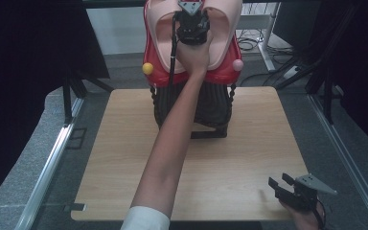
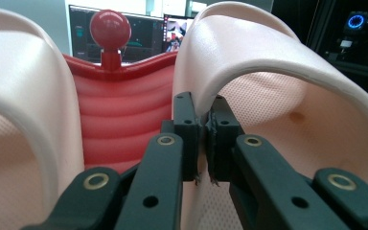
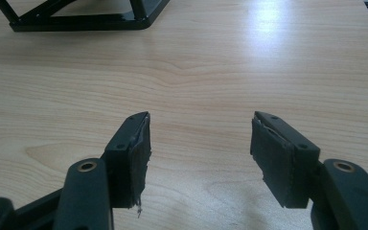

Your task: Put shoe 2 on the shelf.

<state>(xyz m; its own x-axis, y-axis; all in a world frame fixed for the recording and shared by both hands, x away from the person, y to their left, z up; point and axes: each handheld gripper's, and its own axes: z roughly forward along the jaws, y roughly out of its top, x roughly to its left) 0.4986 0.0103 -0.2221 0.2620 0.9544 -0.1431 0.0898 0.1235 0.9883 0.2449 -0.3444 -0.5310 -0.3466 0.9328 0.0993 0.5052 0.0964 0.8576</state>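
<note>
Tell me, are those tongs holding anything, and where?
The left tongs pinch a pink slipper by its strap edge. The right tongs hold nothing.

Slipper [image 2: 278,62] matt pale-pink foam; rack [image 2: 120,120] glossy ribbed red plastic; table [image 3: 211,62] smooth light woodgrain, slight sheen

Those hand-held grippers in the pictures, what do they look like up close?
Each is a black, boxy tool. The left gripper and right gripper both carry a grey three-cornered plate on top. Their two black fingers have brass-coloured pivot rings and worn, frayed dark pads. A black cable trails from the left one. A white sleeve cuff shows on the left arm.
</note>
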